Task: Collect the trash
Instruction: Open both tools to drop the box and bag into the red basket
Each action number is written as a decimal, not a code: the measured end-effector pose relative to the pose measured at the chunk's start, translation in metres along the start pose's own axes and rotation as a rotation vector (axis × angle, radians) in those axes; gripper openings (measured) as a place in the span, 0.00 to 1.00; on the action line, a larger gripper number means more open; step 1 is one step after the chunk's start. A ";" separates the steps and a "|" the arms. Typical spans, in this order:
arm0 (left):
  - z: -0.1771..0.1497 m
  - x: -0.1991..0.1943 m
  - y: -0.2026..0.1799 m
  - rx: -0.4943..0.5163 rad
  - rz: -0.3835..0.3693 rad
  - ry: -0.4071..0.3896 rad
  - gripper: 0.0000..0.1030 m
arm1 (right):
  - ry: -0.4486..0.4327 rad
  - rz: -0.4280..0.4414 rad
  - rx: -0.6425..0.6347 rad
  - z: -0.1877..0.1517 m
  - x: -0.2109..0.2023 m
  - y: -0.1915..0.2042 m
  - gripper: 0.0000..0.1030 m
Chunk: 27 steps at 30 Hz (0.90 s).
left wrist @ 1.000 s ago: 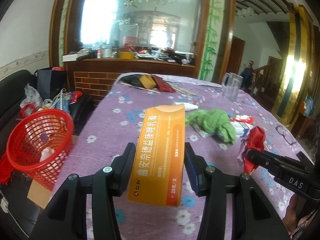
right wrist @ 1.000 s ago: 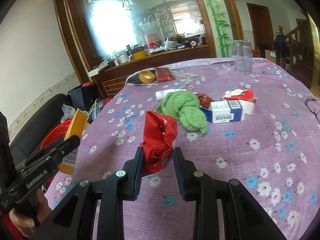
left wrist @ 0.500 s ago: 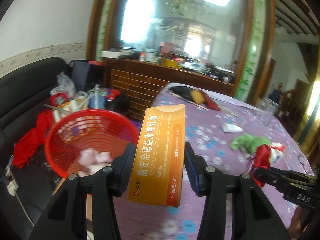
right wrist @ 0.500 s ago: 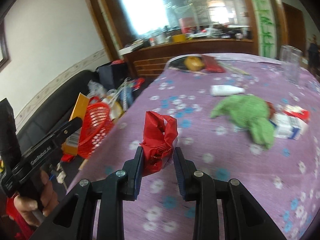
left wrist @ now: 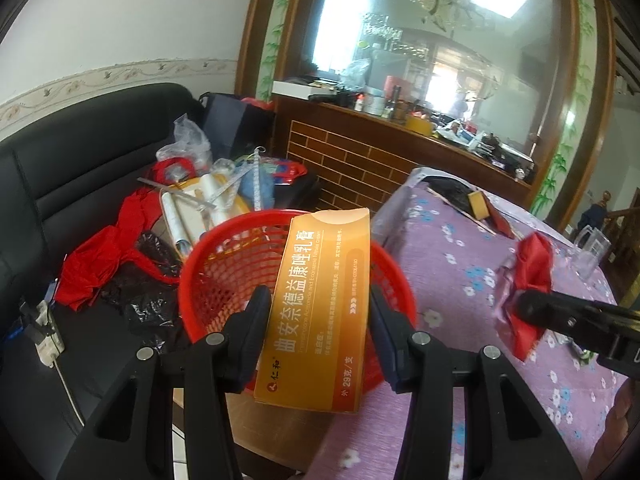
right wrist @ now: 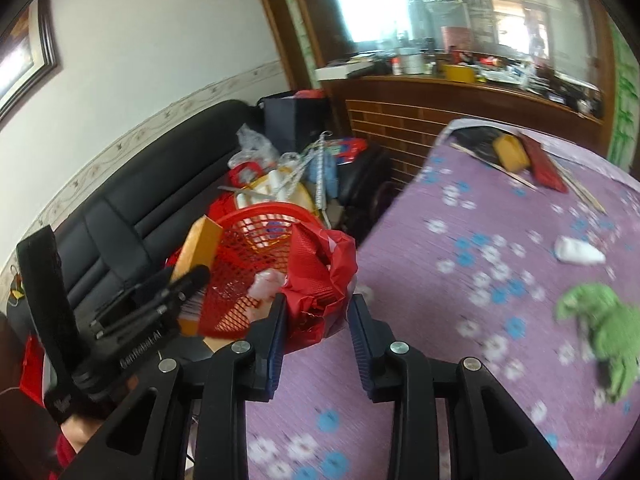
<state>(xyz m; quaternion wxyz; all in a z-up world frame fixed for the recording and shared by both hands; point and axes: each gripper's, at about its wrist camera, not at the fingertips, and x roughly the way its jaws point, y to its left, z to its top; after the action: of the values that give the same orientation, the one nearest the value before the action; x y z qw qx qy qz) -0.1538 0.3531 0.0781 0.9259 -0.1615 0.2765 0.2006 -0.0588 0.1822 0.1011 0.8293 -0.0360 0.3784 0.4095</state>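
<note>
My left gripper (left wrist: 318, 312) is shut on an orange medicine box (left wrist: 320, 304) and holds it upright over the near rim of the red mesh basket (left wrist: 216, 264). The box (right wrist: 200, 244) and basket (right wrist: 244, 280) also show in the right wrist view. My right gripper (right wrist: 318, 312) is shut on a crumpled red wrapper (right wrist: 320, 276), held above the table's left edge beside the basket. The wrapper (left wrist: 528, 280) shows at the right of the left wrist view. White scraps lie inside the basket.
The basket stands beside the purple flowered table (right wrist: 480, 280), next to a black sofa (left wrist: 80, 168) piled with bags. On the table lie a green cloth (right wrist: 608, 320), a white tube (right wrist: 578, 250) and a red and yellow packet (right wrist: 520, 156). A glass jug (left wrist: 592, 252) stands far right.
Both grippers have swung left from over the table toward the red basket, each still holding its item. The basket now sits right behind the orange box.
</note>
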 end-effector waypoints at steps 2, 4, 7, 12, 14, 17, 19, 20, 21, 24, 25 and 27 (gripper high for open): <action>0.003 0.002 0.005 -0.006 0.002 0.000 0.46 | 0.010 0.018 -0.012 0.010 0.012 0.010 0.34; 0.007 0.004 0.011 -0.009 0.002 0.002 0.46 | 0.017 0.022 -0.032 0.019 0.023 0.018 0.34; 0.012 0.006 0.015 -0.011 0.008 -0.007 0.46 | 0.028 0.031 -0.041 0.030 0.037 0.026 0.35; 0.017 0.009 0.024 -0.043 0.017 -0.008 0.62 | 0.051 0.052 -0.040 0.049 0.062 0.030 0.55; 0.018 0.009 0.024 -0.036 0.027 -0.014 0.62 | 0.041 0.052 -0.032 0.050 0.061 0.025 0.57; 0.019 0.009 0.019 -0.035 0.019 -0.011 0.63 | 0.034 0.054 -0.011 0.045 0.051 0.012 0.57; 0.019 0.007 0.008 -0.016 0.005 -0.012 0.63 | 0.028 0.054 0.010 0.040 0.041 0.000 0.57; 0.018 0.006 0.002 -0.006 -0.001 -0.013 0.63 | 0.023 0.048 0.017 0.035 0.034 -0.006 0.57; 0.017 0.005 -0.009 0.014 -0.016 -0.014 0.63 | 0.017 0.038 0.025 0.030 0.026 -0.013 0.57; 0.013 0.002 -0.039 0.065 -0.052 -0.009 0.64 | 0.003 0.004 0.045 0.011 0.002 -0.033 0.57; 0.010 0.002 -0.054 0.089 -0.070 -0.004 0.64 | -0.003 -0.010 0.054 0.004 -0.006 -0.040 0.57; 0.004 0.002 -0.080 0.129 -0.103 0.011 0.65 | -0.018 -0.051 0.094 -0.016 -0.028 -0.064 0.57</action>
<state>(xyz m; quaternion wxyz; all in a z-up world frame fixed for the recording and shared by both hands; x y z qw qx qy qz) -0.1142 0.2858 0.0951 0.9420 -0.1164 0.2851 0.1334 -0.0336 0.1156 0.0922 0.8437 -0.0030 0.3888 0.3701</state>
